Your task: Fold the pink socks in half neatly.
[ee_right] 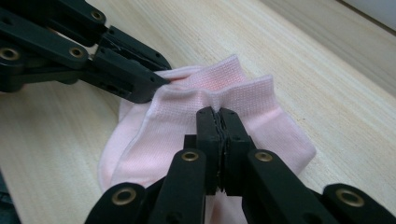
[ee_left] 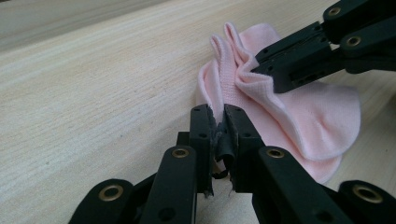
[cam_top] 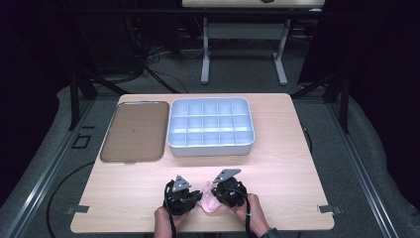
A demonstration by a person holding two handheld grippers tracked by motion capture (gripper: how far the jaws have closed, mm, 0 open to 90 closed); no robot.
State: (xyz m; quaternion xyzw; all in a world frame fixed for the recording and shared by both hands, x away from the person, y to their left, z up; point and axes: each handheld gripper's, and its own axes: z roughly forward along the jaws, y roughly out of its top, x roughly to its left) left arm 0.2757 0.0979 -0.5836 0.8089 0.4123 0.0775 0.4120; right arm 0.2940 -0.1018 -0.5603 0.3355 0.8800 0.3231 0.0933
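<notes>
A pale pink sock [cam_top: 209, 202] lies bunched on the wooden table near its front edge, between my two grippers. My left gripper [cam_top: 198, 199] comes at it from the left, jaws shut on the ribbed cuff edge [ee_left: 219, 100]. My right gripper [cam_top: 214, 194] comes from the right and is shut on another fold of the cuff [ee_right: 219, 95]. In the left gripper view the right gripper [ee_left: 261, 70] pinches the cuff and the sock's foot [ee_left: 317, 116] spreads out flat behind it. In the right gripper view the left gripper [ee_right: 156, 86] grips the cuff's far layer.
A white tray with several small compartments [cam_top: 171, 141] stands at the back middle of the table. A flat brown tray [cam_top: 133, 131] lies to its left. A person's hands [cam_top: 257, 218] reach in over the front edge. Bare wood [cam_top: 292, 173] extends to the right.
</notes>
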